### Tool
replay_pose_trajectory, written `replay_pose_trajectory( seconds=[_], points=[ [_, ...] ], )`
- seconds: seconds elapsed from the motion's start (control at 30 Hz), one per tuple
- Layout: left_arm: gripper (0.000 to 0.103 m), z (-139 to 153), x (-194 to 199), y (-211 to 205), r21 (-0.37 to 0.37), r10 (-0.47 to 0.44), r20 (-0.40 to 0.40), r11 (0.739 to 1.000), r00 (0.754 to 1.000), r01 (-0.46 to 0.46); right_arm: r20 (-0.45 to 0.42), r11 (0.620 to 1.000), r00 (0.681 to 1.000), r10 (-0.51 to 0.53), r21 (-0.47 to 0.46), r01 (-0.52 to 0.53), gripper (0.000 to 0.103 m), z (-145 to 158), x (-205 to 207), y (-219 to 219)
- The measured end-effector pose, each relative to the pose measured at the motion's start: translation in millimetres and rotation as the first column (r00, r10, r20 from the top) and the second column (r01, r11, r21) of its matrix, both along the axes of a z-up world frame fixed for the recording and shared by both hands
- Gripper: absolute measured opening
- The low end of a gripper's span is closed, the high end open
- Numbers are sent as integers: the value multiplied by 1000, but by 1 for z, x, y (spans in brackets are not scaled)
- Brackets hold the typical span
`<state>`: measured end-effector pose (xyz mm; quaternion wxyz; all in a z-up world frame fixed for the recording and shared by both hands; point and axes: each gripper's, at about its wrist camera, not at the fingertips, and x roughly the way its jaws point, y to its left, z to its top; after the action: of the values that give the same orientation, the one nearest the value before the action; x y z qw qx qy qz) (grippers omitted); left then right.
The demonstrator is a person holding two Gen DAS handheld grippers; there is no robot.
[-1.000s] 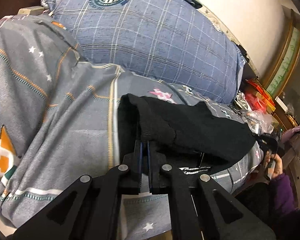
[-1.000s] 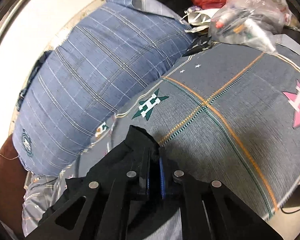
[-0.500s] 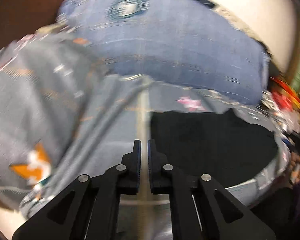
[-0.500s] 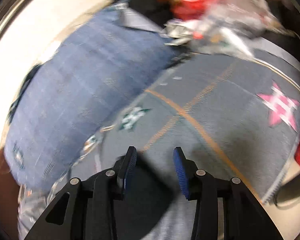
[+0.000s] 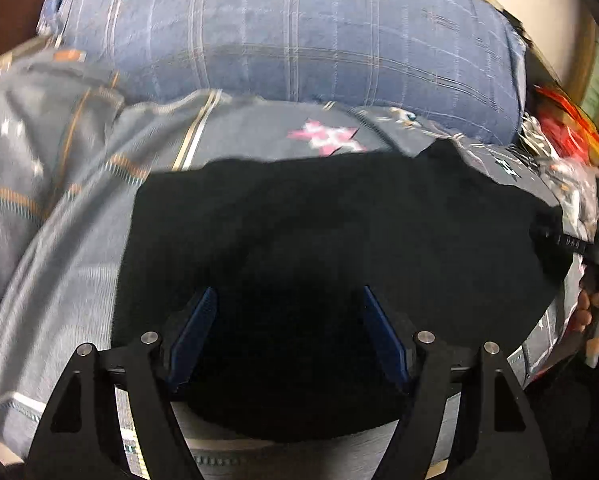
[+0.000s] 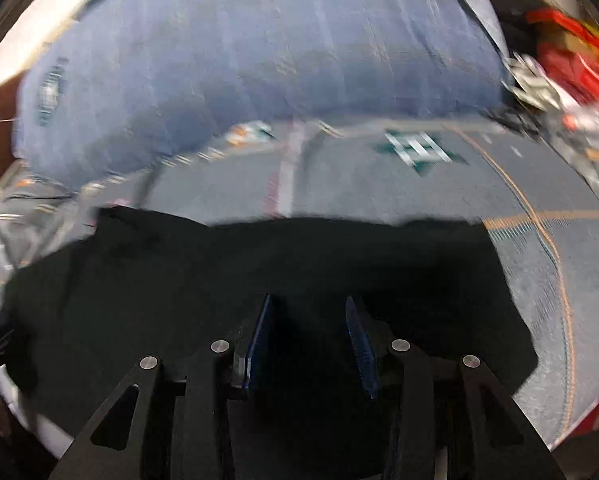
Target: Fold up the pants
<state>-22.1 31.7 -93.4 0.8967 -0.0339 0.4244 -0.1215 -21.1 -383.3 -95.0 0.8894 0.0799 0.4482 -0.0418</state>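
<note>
Black pants lying flat on grey patterned bedspread, in front of blue plaid pillow. Already doubled into a wide dark slab, judging by the outline.

Left gripper: jaws have just been opening, now wide, blue pads clear of the cloth, nothing pinched. Fabric directly below and ahead of the tips.

Right gripper: jaws have just been opening, now at a moderate gap, nothing clamped. Hovering over the near edge of the same slab in right wrist view.

Key relation: long axis of the pants running left-right across both views, crosswise to each gripper's pointing line. Far edge toward the pillow, near edge under the grippers. Both over the near edge; left sitting toward the left end, right closer to the right end, going by how much cloth shows to each side. Roughly equal reach to the cloth, neither clearly nearer.

Likely next step: re-grip at one short end and carry it across along the long axis, or smooth flat. Hard to call: both frames motion-blurred and black fabric hides creases and layer edges, so fold count uncertain.

Person's hand at right edge of left wrist view, on a black handle, presumably the right-hand device.
</note>
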Motion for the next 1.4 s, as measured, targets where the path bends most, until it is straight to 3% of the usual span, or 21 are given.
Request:
replay_pose_trajectory(
  seconds=[0.1, 0.2, 0.33, 0.43, 0.53, 0.67, 0.77, 0.93, 1.1, 1.13, 1.4],
  points=[
    [64, -3, -6, -5, 77, -31, 21, 997, 999, 29, -3, 1000, 1000, 5, -15, -5, 40, -5, 0, -6],
    [63, -5, -9, -5, 123, -57, 39, 991, 998, 52, -3, 997, 999, -36, -67, 36, 39, -8, -3, -20],
    [55, 3, -10, 4, 91, -21, 49, 996, 999, 16, 7, 997, 997, -82, -10, 82, 25, -7, -3, -37],
    [56, 15, -11, -1, 103, -4, 99, 995, 995, -7, 53, 994, 993, -109, -18, 110, 32, 8, -6, -31],
    [56, 29, -11, -4, 95, 3, 136, 995, 991, -16, 166, 998, 986, -18, 60, 8, 32, 30, -7, -12],
    [63, 33, 9, -3, 73, 56, 90, 995, 994, -62, 228, 966, 959, 171, 151, -208, 32, 43, 10, 39],
    [63, 29, 27, -4, 95, 84, 72, 991, 994, -90, 206, 921, 927, 313, 173, -349, 32, 43, 38, 97],
    [64, 15, 42, 9, 110, 149, 58, 982, 987, -155, 140, 885, 899, 415, 167, -435, 29, 32, 64, 150],
    [69, 2, 47, 24, 78, 168, 10, 983, 986, -168, 14, 911, 921, 390, 136, -389, 28, -1, 106, 168],
    [70, 0, 48, 25, 76, 170, 5, 983, 985, -169, -5, 921, 928, 372, 122, -369, 22, -8, 112, 168],
    [78, -9, 57, 24, 145, 158, 24, 976, 987, -160, -1, 940, 944, 331, 88, -330, 19, -23, 141, 167]
  ],
)
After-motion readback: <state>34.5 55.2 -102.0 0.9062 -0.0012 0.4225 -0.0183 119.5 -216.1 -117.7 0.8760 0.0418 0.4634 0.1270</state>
